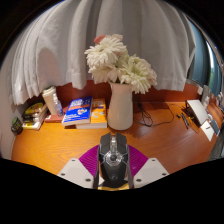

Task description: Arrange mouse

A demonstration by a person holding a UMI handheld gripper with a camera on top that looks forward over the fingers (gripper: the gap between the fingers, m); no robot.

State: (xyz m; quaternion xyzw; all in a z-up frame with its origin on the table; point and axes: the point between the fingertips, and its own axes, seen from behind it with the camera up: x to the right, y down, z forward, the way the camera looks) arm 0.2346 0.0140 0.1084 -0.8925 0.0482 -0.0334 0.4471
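Note:
A black computer mouse [113, 160] with a scroll wheel sits between the two fingers of my gripper [112, 165]. The magenta pads [88, 160] press against both its sides, so the gripper is shut on it. The mouse is held above the orange-brown wooden table [60, 145], pointing toward a white vase [120, 106] of white daisies [118, 62] just beyond it.
Blue books [83, 111] lie left of the vase. Small jars and items [40, 112] stand at the far left. A white device with cables [200, 115] sits at the right. Grey-white curtains [60, 50] hang behind the table.

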